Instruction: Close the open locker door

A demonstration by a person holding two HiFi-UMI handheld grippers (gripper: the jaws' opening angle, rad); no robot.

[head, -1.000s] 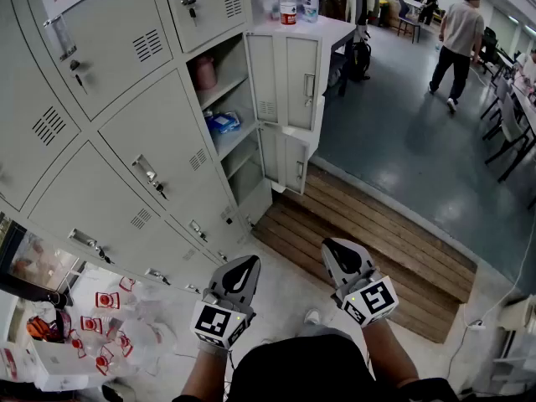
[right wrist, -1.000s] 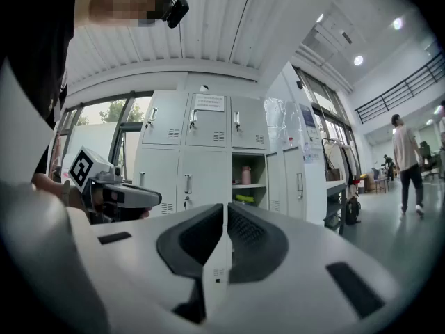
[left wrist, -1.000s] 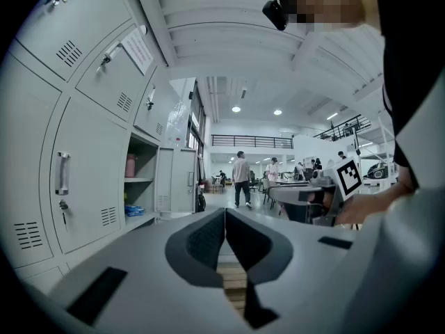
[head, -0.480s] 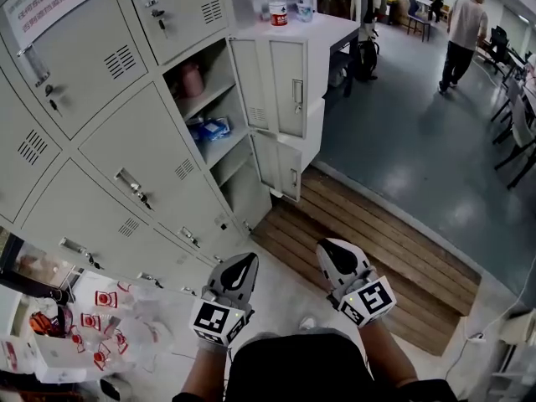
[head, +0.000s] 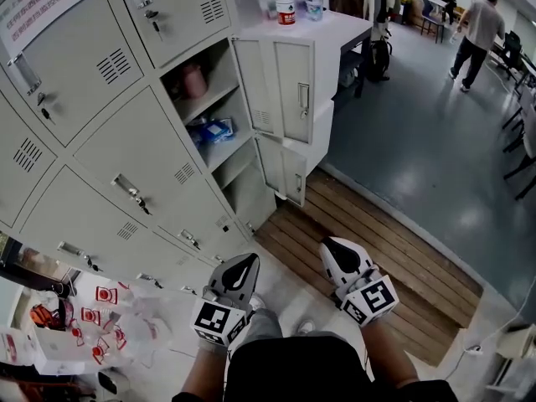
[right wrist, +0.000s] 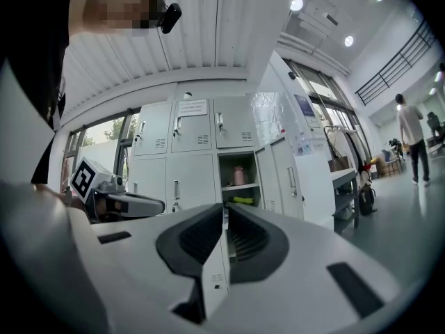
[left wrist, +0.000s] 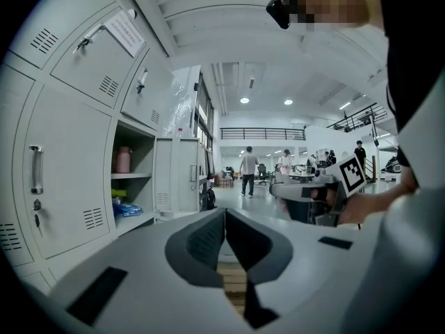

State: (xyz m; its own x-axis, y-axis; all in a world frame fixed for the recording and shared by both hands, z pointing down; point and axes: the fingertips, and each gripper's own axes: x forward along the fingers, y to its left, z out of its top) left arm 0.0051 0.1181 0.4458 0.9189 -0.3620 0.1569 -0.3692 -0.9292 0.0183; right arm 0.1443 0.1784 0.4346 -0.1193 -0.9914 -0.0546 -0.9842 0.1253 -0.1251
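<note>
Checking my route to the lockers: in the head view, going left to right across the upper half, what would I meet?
paper notice → pink bottle → upper open door → backpack → walking person

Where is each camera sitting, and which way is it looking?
Head view: on the person's head, looking steeply down at the lockers and open locker door; left gripper, right gripper and arms show.
Left gripper view: on the left gripper, looking along shut jaws into the hall; the right gripper shows at right.
Right gripper view: on the right gripper, facing the lockers over shut jaws; the left gripper shows at left.
Shared: both gripper views see the pink bottle in the open locker.
</note>
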